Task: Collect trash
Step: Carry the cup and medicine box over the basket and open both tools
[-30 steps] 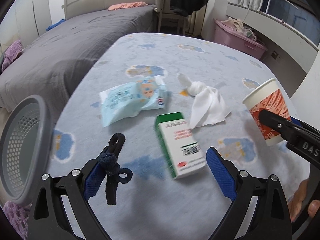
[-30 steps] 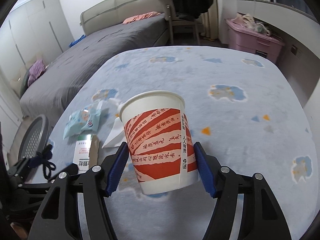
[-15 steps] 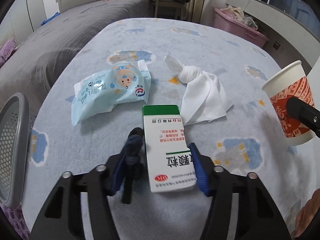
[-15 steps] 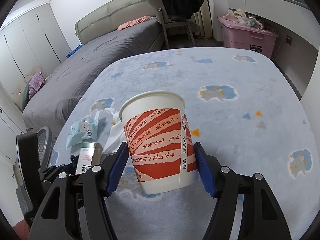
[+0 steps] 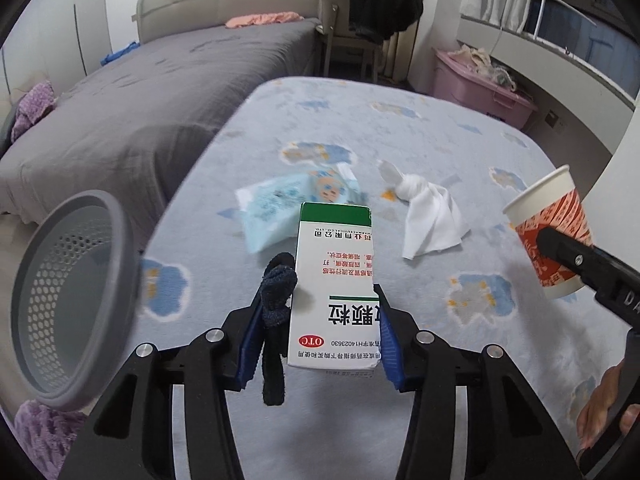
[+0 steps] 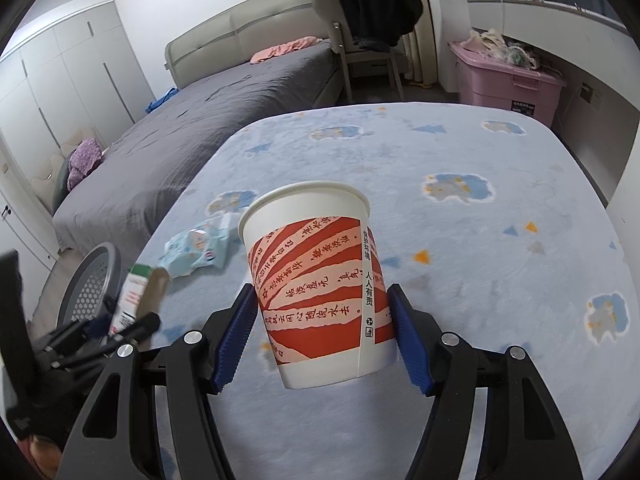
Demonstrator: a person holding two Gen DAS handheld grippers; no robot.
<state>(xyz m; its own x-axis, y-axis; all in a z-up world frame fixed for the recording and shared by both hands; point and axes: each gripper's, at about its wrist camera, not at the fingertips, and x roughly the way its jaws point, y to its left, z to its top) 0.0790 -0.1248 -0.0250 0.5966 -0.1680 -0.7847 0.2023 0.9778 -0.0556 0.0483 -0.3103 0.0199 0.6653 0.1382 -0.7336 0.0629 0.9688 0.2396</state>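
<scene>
The left claw (image 5: 334, 330) grips a white cardboard medicine box with a green end band (image 5: 334, 280), its blue pads pressed on the box's long sides near the lower end. A dark fabric loop (image 5: 276, 308) is caught between the left pad and the box. The right claw (image 6: 320, 332) clamps a white paper cup with red stripes and printed characters (image 6: 316, 280) around its lower half, held clear of the surface and tipped slightly.

Taking the grey perforated plastic bin (image 5: 68, 304) as the landmark: the box hangs to its right, near its rim and above the light blue patterned desk cover (image 5: 460, 120); the cup is farther right again, well apart from the bin. Beyond the box, away from the bin, a pale blue wet-wipe packet (image 5: 280, 208) and a crumpled white tissue (image 5: 428, 216) lie on the cover, not yet collected.

The step in hand looks like carrying the box over to the bin. To do it well, swing the left claw until the box's free end sits fully over the bin's mouth before letting go, since the box is long and could catch the rim and tip out. Open the pads wide so the fabric loop does not drag the box sideways. Keep the cup's squeeze gentle; thin paper walls buckle easily. Bring it over afterwards, so the two claws do not crowd each other.
</scene>
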